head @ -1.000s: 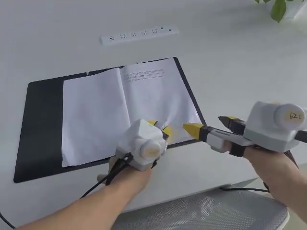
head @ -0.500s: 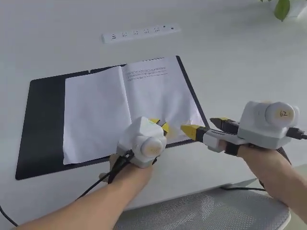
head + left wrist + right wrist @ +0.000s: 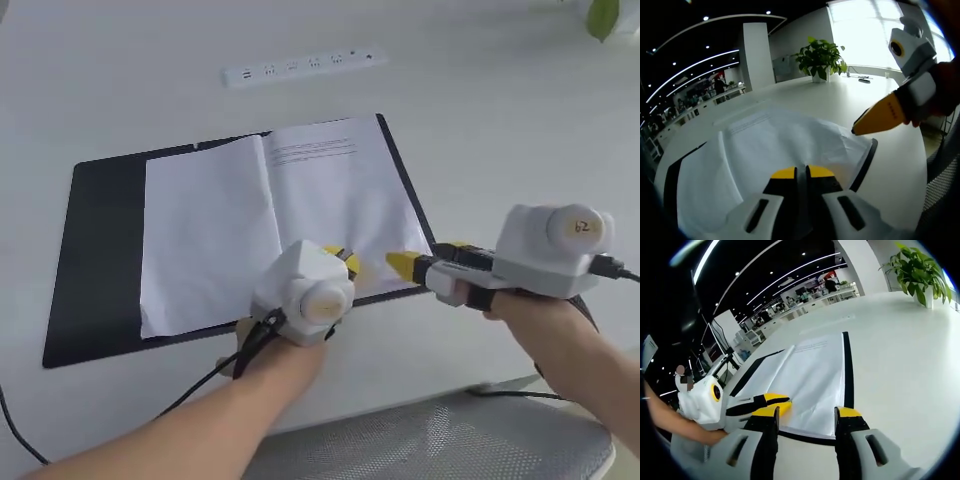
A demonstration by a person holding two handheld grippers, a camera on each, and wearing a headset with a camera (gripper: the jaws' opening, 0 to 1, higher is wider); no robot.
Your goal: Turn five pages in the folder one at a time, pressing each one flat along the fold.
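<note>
The black folder lies open on the white table, its pages spread. The left gripper is clenched, jaws together, over the lower edge of the right-hand page; I cannot tell whether paper is pinched. The right gripper is released, jaws apart, just beside the folder's lower right corner.

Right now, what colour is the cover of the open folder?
Black. The folder cover shows best in the head view.
</note>
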